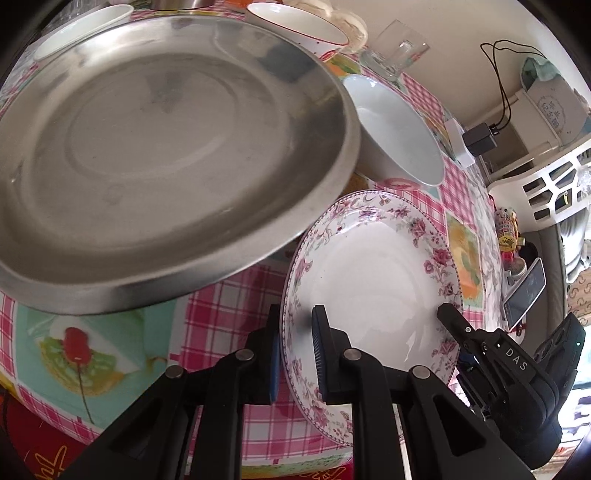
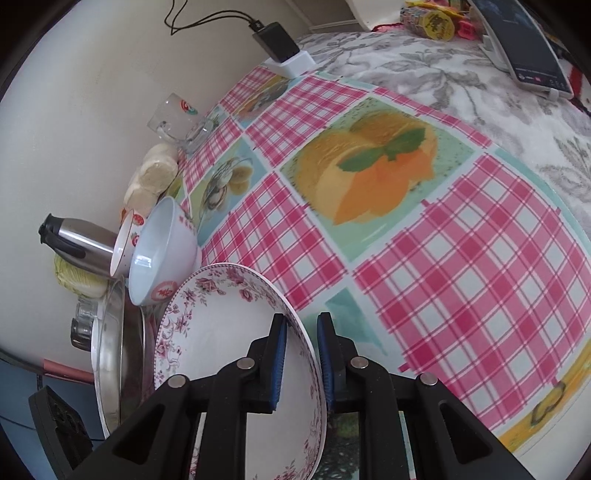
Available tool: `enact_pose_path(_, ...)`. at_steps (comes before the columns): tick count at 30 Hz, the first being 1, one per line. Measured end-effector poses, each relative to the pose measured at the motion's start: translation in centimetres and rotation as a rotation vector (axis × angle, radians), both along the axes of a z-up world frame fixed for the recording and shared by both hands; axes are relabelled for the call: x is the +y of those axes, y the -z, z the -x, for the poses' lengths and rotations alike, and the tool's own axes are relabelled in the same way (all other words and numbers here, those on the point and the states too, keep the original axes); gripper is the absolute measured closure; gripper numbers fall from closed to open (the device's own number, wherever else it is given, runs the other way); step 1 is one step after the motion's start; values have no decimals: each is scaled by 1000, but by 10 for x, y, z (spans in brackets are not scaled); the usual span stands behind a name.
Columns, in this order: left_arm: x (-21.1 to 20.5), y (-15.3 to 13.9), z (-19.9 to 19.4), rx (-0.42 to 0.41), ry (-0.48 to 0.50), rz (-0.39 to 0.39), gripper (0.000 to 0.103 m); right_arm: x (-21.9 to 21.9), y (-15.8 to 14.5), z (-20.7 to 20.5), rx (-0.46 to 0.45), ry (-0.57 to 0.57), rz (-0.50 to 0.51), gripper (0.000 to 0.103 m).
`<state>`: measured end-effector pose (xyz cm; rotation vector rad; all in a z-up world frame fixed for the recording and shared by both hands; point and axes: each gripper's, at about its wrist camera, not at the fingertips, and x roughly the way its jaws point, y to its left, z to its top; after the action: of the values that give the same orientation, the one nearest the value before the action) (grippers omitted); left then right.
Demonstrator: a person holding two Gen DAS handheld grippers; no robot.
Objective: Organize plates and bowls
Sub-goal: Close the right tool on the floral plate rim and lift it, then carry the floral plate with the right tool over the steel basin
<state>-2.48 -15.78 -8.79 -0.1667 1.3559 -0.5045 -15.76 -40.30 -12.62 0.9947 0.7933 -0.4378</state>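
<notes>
A white plate with a pink floral rim (image 1: 369, 280) lies over the checked tablecloth, held from both sides. My left gripper (image 1: 297, 332) is shut on its near left rim, which runs between the blue pads. My right gripper (image 2: 301, 343) is shut on the opposite rim of the floral plate (image 2: 221, 332); one of its black fingers (image 1: 452, 319) shows at the plate's right edge in the left wrist view. A large steel plate (image 1: 166, 147) sits just left of the floral plate. A white bowl (image 1: 395, 136) stands behind the floral plate, and a red-rimmed bowl (image 1: 295, 22) further back.
A glass mug (image 2: 177, 118), a steel flask (image 2: 77, 236) and wrapped buns (image 2: 155, 173) line the wall. A charger on a white block (image 2: 280, 44) and a phone (image 2: 524, 48) lie at the far end. A white basket (image 1: 546, 184) stands off the table's right side.
</notes>
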Motion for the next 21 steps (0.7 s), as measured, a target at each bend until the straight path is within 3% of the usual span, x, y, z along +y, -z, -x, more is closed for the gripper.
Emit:
enact_pose_path(4,-1,3,-2,20,-23,36,88,-6,4,6,-28,4,-33,87)
enact_pose_path(11,-13,-1,-1,-17,10,6,88,-2,0,4,-13,-7,8,87)
enact_pose_path(21,-20,-13,7,-54,60,31,89,-8,-7,17,-28,30,20,91)
